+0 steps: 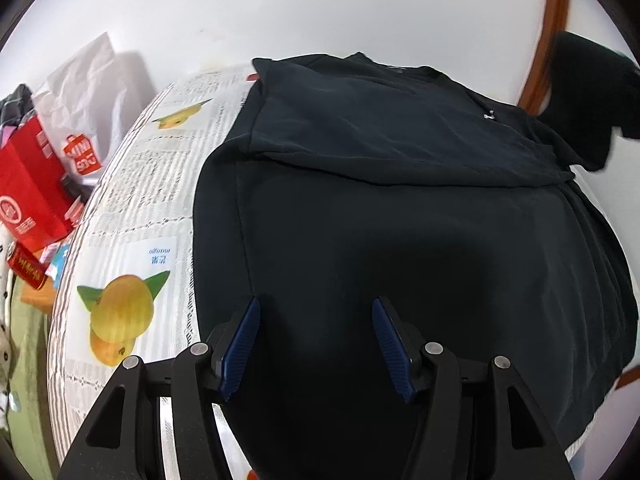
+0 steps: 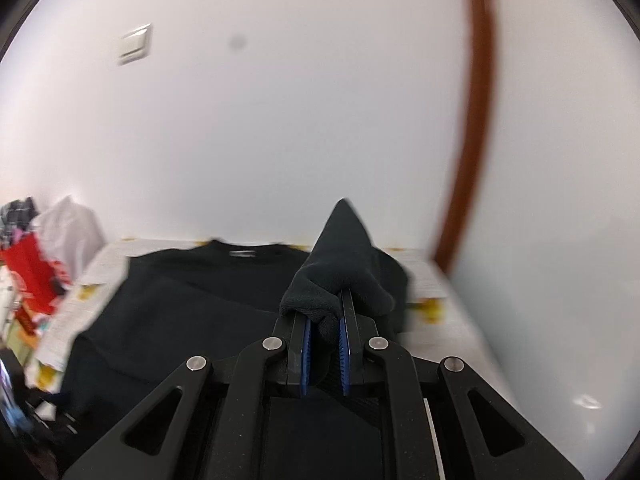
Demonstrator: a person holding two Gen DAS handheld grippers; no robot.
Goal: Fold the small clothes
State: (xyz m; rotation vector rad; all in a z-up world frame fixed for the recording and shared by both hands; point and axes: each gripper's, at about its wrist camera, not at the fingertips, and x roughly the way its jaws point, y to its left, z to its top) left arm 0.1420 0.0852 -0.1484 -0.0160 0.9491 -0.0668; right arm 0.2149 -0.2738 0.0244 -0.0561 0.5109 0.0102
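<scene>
A black long-sleeved shirt (image 1: 380,208) lies on a table covered with newspaper (image 1: 132,208), its left sleeve folded across the chest. My left gripper (image 1: 316,304) is open and empty, just above the shirt's lower body. My right gripper (image 2: 325,308) is shut on the shirt's right sleeve (image 2: 340,264) and holds it lifted above the table. The lifted sleeve also shows in the left wrist view (image 1: 588,96) at the far right. The shirt's body (image 2: 180,304) and collar lie flat in the right wrist view.
Red paper bags (image 1: 28,196) and a white shopping bag (image 1: 88,100) stand left of the table, with clutter below them. A white wall stands behind the table. A brown door frame (image 2: 476,120) runs up at the right.
</scene>
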